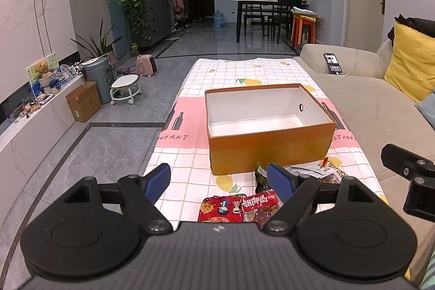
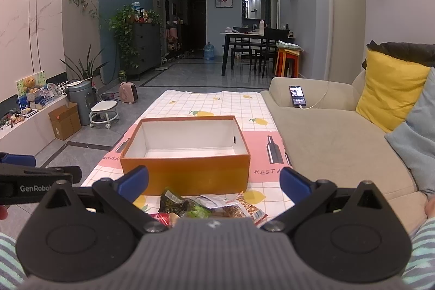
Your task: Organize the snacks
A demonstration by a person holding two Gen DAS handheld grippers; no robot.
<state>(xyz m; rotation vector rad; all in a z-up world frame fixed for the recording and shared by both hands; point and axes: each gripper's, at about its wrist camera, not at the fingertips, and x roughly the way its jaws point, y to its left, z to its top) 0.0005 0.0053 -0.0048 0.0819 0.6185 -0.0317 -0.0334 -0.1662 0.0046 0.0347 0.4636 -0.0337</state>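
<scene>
An open orange box (image 1: 272,148) with a white inside stands empty on the tablecloth; it also shows in the right wrist view (image 2: 187,175). Snack packets lie in front of it: a red round-print packet (image 1: 220,211), a red-labelled packet (image 1: 261,204), a dark green packet (image 1: 261,177) and a nut packet (image 1: 330,173). In the right wrist view I see the dark green packet (image 2: 172,201) and a nut packet (image 2: 244,207). My left gripper (image 1: 218,181) is open above the packets. My right gripper (image 2: 214,182) is open, just short of the box front.
The table wears a checked cloth with lemons (image 1: 244,72). A beige sofa (image 1: 361,105) runs along the right with a charging phone (image 1: 332,62) and a yellow cushion (image 1: 413,64). A cardboard box (image 1: 83,101), a stool (image 1: 125,89) and a bin (image 1: 96,72) stand on the floor at left.
</scene>
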